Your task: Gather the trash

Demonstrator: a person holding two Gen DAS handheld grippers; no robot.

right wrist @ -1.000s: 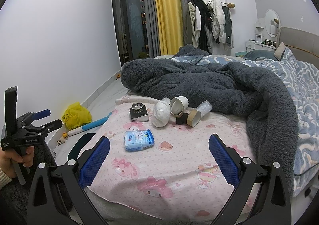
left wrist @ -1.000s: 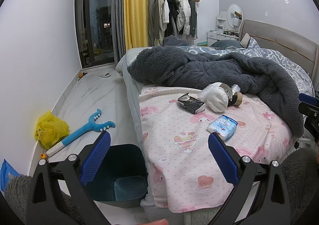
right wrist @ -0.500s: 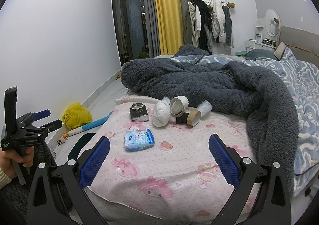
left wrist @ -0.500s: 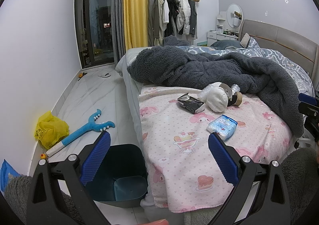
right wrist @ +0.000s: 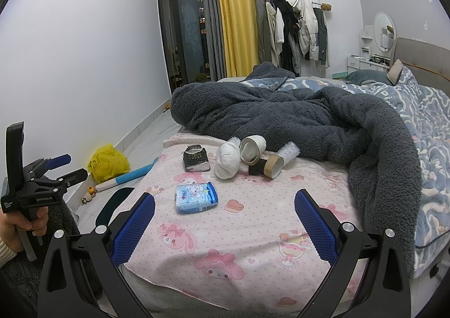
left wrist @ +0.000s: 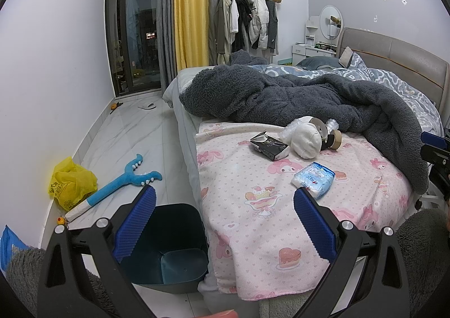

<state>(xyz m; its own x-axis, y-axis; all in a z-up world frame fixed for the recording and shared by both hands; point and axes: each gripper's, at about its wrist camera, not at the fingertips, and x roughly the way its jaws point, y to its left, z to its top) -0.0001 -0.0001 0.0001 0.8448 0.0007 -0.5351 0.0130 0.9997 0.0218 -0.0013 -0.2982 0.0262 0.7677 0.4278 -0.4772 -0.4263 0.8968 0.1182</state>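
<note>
Trash lies on the pink bed sheet (right wrist: 253,233): a blue tissue pack (right wrist: 196,197) (left wrist: 313,180), a black tissue pack (right wrist: 196,161) (left wrist: 268,145), a white crumpled wad (right wrist: 228,160) (left wrist: 305,140), cardboard tape rolls (right wrist: 270,167) (left wrist: 333,138) and bubble wrap (right wrist: 289,150). A dark teal bin (left wrist: 168,244) stands on the floor beside the bed. My left gripper (left wrist: 225,222) is open and empty, above the bin and bed edge. My right gripper (right wrist: 225,222) is open and empty, short of the blue pack.
A grey fleece blanket (right wrist: 295,115) is heaped behind the trash. On the floor by the wall lie a yellow plastic bag (left wrist: 71,183) and a blue toy stick (left wrist: 118,180). A clothes rack (left wrist: 247,19) stands at the far wall.
</note>
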